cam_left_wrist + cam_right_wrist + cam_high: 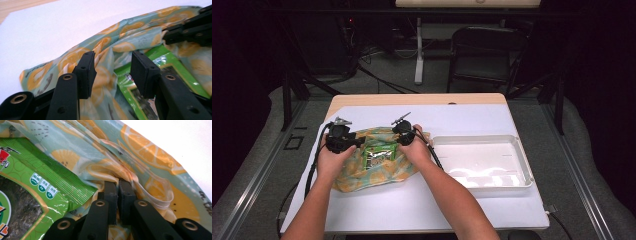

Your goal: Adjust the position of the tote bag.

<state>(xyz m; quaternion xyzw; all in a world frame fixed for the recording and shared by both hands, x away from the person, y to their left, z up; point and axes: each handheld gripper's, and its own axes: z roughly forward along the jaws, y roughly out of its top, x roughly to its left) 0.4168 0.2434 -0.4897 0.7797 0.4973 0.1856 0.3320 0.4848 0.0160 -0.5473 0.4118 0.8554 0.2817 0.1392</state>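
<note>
The left gripper (343, 138) is hovering with its jaws apart, nothing between them, over the lemon-printed teal plastic bag (357, 172) lying on the white table cover (377, 210). The green foil snack packet (378, 154) is lying at the bag's mouth. The right gripper (117, 185) is pinching the bag's rim shut-jawed (probably holding it open). The empty white plastic tray (522, 157) is sitting clear at the right.

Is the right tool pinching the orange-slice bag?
Touching. In the right gripper view, the right tool has its jaws shut on a bunched fold of the orange-slice bag, with the fabric squeezed between the pads.
</note>
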